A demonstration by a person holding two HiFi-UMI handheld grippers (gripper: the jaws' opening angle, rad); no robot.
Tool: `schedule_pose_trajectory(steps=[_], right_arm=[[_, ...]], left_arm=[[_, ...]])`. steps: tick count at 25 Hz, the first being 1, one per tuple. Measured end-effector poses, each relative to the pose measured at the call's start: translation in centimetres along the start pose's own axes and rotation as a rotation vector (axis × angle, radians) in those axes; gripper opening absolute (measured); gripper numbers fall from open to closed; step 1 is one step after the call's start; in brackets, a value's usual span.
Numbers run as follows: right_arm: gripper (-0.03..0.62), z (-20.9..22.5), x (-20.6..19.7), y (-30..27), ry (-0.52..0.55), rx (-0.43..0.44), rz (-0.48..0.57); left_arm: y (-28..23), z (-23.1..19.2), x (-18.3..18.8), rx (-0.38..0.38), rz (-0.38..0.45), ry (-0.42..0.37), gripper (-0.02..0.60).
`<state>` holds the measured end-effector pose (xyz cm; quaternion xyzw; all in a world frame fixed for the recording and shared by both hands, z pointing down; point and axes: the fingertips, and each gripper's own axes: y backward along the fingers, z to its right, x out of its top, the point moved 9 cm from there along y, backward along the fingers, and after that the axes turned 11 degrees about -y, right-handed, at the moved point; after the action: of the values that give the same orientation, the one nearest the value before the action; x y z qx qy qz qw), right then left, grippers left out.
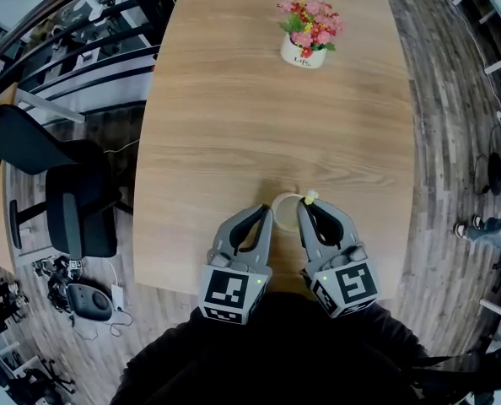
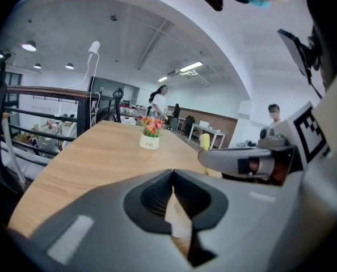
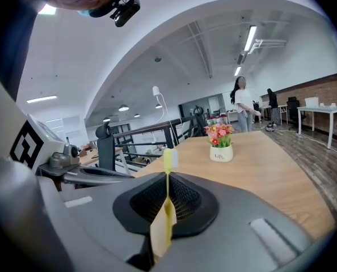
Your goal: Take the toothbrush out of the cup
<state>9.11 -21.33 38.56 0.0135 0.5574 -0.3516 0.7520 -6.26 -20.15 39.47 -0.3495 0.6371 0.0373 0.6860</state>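
A cream cup (image 1: 285, 213) stands near the front edge of the wooden table (image 1: 259, 125). My left gripper (image 1: 266, 212) is at its left rim, and in the left gripper view the gripper (image 2: 173, 177) is shut on a pale piece of the cup's wall (image 2: 177, 222). A yellow toothbrush (image 3: 167, 214) stands upright with its bristled head (image 3: 170, 158) on top, and my right gripper (image 3: 167, 180) is shut on its handle. In the head view the brush's head (image 1: 310, 197) shows just above the right gripper (image 1: 304, 206), at the cup's right rim.
A white pot of pink and red flowers (image 1: 305, 42) stands at the table's far end. A black office chair (image 1: 78, 209) is on the floor left of the table. People stand far off in the room behind.
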Motion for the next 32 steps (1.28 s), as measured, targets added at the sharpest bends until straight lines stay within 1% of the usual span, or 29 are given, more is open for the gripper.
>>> schedule_pose_trajectory(steps=[6,12,16,19,23,28,32], right_arm=[[0.011,-0.9,1.1,3.5,0.011,0.054,0.101],[0.011,-2.1,1.8,7.6,0.039,0.145,0.198],[0.011,-2.3,1.8,10.1,0.058,0.191,0.241],[0.011,-2.7,1.4,12.1,0.048,0.21,0.257],[0.011,-3.4,0.6,13.7,0.037,0.231,0.257],[0.011,-3.7,-0.3,14.8,0.019,0.226,0.263],[0.011,-5.4,-1.5,15.4,0.014,0.212,0.266]], left_arm=[[2.6,2.5,1.6,0.042,0.061,-0.063,0.009],[5.4,5.6,2.6,0.095,0.127,-0.116,0.009],[7.0,7.9,2.8,0.132,0.157,-0.145,0.009],[8.7,9.4,2.9,0.156,0.169,-0.171,0.009],[10.1,10.3,2.8,0.174,0.168,-0.18,0.009],[11.1,11.5,2.6,0.153,0.176,-0.219,0.009],[12.6,11.4,1.9,0.135,0.181,-0.237,0.009]])
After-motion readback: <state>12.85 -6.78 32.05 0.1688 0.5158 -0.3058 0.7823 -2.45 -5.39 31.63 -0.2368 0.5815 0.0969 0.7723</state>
